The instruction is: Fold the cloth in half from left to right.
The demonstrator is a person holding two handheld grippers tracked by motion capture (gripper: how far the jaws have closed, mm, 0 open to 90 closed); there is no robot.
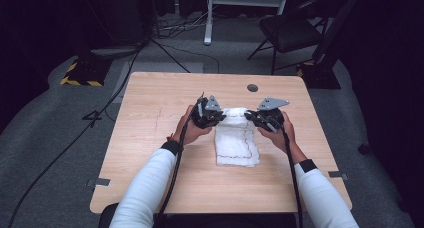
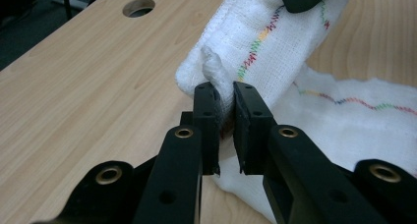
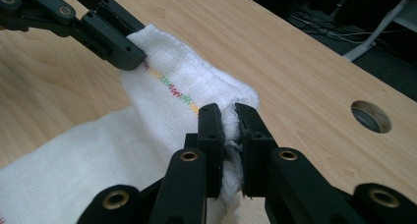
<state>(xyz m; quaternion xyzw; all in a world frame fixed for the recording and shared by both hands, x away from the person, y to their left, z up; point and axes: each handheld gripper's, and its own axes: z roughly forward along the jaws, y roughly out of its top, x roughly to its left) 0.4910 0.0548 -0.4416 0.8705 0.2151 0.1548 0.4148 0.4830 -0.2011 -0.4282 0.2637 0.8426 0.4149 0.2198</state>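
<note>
A white cloth (image 1: 236,138) with a coloured stitched line lies on the wooden table (image 1: 150,118), its far edge lifted. My left gripper (image 1: 220,114) pinches the far left corner of the cloth (image 2: 260,47); its black jaws (image 2: 226,103) stand shut on a bunch of fabric. My right gripper (image 1: 250,115) grips the far right corner of the cloth (image 3: 177,86), with fabric squeezed between its jaws (image 3: 230,121). The left gripper's jaws (image 3: 118,49) appear at the top left of the right gripper view, holding the other corner. The near part of the cloth rests flat on the table.
A round cable hole (image 1: 252,88) sits in the table near its far edge, also seen as hole (image 2: 138,7) and hole (image 3: 371,117). A black chair (image 1: 290,33) and a white frame leg (image 1: 207,18) stand on the floor beyond. Cables trail toward the person.
</note>
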